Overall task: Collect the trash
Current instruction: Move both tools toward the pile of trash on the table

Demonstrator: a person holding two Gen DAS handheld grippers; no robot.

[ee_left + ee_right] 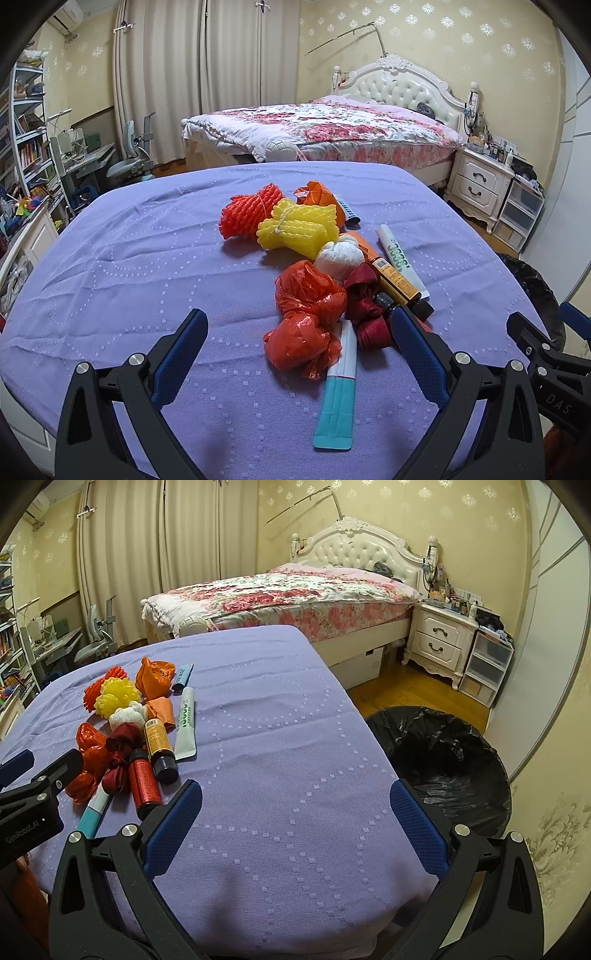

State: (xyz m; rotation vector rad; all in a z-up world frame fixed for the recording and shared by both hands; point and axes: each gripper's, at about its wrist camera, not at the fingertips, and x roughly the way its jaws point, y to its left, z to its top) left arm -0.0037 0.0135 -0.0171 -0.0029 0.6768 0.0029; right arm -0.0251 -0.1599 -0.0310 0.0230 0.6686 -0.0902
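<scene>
A pile of trash lies on the purple-covered table [129, 266]: an orange plastic bag [306, 317], a teal and white tube [338, 391], a dark red ribbon [364, 299], a white wad [339, 256], yellow foam netting [299, 225], red foam netting [251, 212], an amber bottle [395, 277] and a white tube [400, 258]. My left gripper [299, 332] is open just before the orange bag, which sits between its fingers. My right gripper [295, 805] is open over bare cloth, with the pile to its left. A red bottle [144, 781] lies near its left finger.
A bin lined with a black bag [443, 768] stands on the floor right of the table [295, 720]. Behind are a bed [325, 129], a nightstand [439, 642], plastic drawers [485, 668], curtains, a desk with a chair [129, 162] and bookshelves at left.
</scene>
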